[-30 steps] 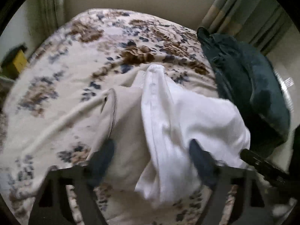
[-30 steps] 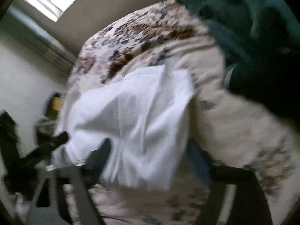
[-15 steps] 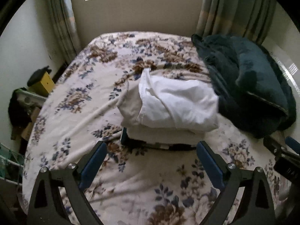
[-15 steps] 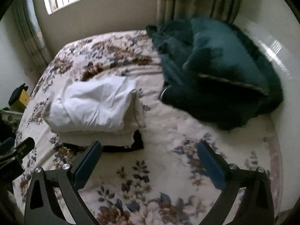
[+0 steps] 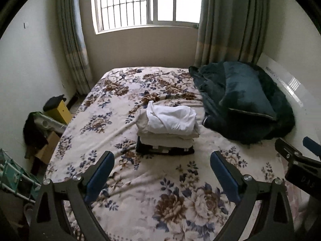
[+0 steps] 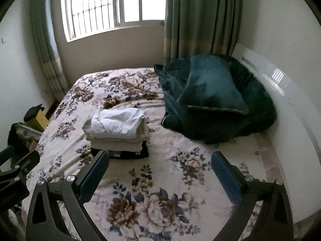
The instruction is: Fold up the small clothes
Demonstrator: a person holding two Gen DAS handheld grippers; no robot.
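My left gripper (image 5: pixel 162 172): black angular frame with triangular cut-outs, silver round-head screws at the joints, two blue finger pads (image 5: pixel 99 177).
My right gripper (image 6: pixel 159 173): same black frame, silver screws, blue pads (image 6: pixel 224 175); faint pale lettering on its black body, unreadable.

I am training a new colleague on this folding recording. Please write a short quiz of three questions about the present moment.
1. True or false: the left gripper holds the white garment.
2. Which lies lowest in the stack: (a) white garment, (b) beige clothes, (c) black garment?
3. What lies on the bed to the right of the stack?

Key: 1. False, both it and the right gripper are open and empty. 2. c. 3. A dark green blanket.
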